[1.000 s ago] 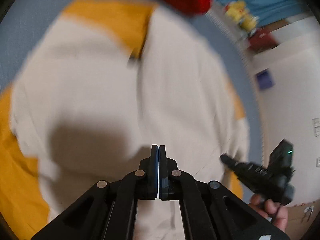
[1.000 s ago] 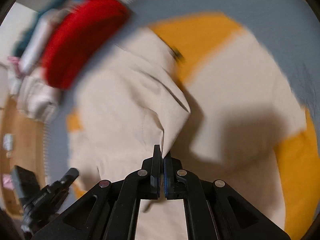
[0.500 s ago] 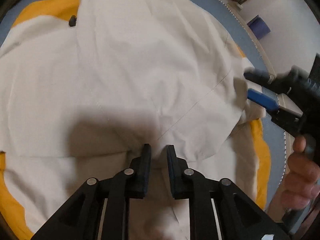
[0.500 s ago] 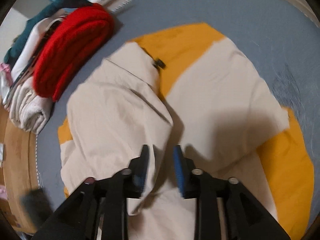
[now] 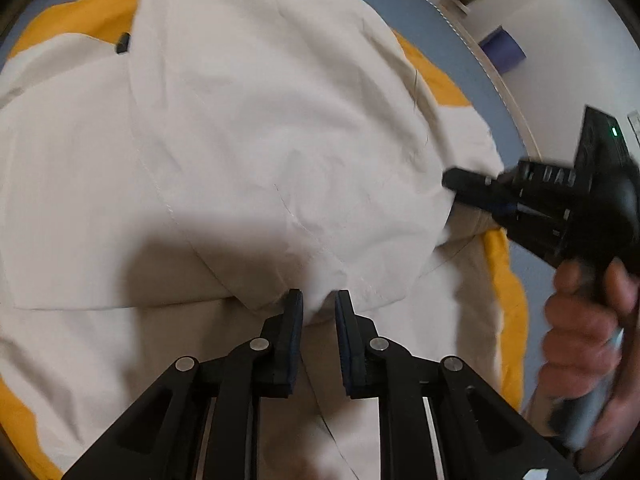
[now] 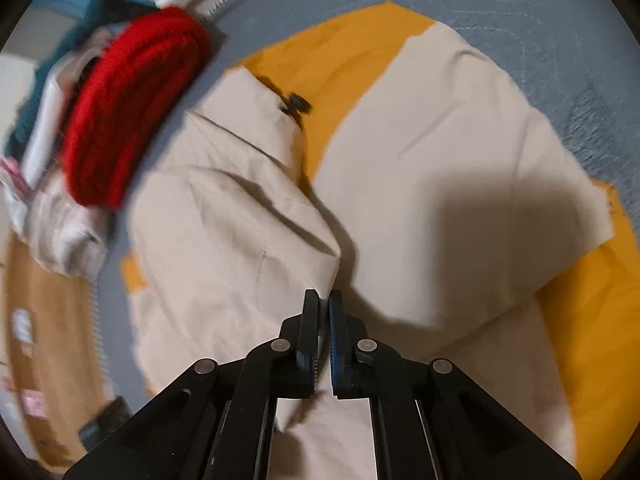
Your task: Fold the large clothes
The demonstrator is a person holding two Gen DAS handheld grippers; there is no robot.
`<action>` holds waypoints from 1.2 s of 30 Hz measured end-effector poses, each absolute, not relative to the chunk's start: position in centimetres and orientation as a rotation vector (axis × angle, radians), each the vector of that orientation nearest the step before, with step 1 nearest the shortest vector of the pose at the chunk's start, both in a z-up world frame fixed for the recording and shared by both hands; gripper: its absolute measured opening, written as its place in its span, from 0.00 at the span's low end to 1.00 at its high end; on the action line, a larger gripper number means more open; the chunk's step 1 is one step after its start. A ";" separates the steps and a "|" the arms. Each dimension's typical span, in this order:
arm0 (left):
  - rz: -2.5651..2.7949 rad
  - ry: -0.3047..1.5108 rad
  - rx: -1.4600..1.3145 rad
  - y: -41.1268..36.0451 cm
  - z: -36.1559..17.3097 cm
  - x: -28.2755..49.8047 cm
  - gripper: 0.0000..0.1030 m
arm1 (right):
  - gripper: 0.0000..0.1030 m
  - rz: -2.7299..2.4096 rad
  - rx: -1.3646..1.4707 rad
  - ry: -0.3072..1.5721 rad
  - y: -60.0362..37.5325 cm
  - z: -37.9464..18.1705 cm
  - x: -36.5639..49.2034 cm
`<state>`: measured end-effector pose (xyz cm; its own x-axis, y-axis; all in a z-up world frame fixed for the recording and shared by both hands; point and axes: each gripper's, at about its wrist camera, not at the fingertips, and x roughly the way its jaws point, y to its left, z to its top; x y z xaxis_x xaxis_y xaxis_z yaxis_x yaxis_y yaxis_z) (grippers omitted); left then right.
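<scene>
The large cream-and-mustard cloth garment (image 5: 248, 152) lies spread on the blue-grey bed (image 6: 540, 8), one flap doubled over, seemingly mid-fold. The left gripper (image 5: 318, 304) stands slightly apart over the flap's edge, clamping nothing. The right gripper (image 6: 323, 308) is closing, a fabric edge between its jaws.

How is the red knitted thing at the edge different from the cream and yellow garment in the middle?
The red knit is one solid colour, while the cream and yellow garment has two. The red knit is thick, ribbed and rolled into a compact bundle; the cream and yellow garment is thin, smooth cloth, spread wide with one flap folded over. The red knit sits on a pile of other clothes. Both are on the blue-grey surface.
</scene>
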<state>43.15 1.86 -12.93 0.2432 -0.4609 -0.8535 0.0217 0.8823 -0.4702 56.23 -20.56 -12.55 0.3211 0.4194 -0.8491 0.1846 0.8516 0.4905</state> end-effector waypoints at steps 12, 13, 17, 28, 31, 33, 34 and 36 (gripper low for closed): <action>-0.151 1.297 -0.434 6.1 -13.0 44.1 0.13 | 0.23 0.321 0.259 1.119 -15.1 -8.5 54.7; -0.151 1.281 -0.427 6.1 -12.3 44.0 0.13 | 0.24 0.340 0.245 1.201 -14.6 -10.1 54.9; -0.158 1.184 -0.368 6.0 -9.1 43.1 0.13 | 0.24 0.243 0.221 1.314 -15.6 -13.3 54.3; -0.105 0.794 -0.240 10.9 3.3 34.5 0.14 | 0.24 0.317 0.105 0.689 -18.1 3.2 47.1; -0.094 0.730 -0.215 12.4 6.5 29.5 0.16 | 0.24 0.320 0.049 0.520 -20.7 7.7 42.4; -0.089 0.725 -0.229 13.1 7.9 27.0 0.18 | 0.24 0.302 0.040 0.468 -21.9 10.0 39.8; -0.096 0.726 -0.244 13.7 8.4 24.9 0.18 | 0.24 0.281 0.059 0.450 -23.7 11.3 37.8; -0.090 0.738 -0.244 13.8 8.5 21.8 0.18 | 0.24 0.268 0.110 0.443 -26.4 12.9 34.9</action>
<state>21.80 13.83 8.51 0.7374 -0.1668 -0.6545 -0.0043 0.9678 -0.2516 34.94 -26.42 12.88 0.8690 0.2795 -0.4084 -0.2317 0.9590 0.1633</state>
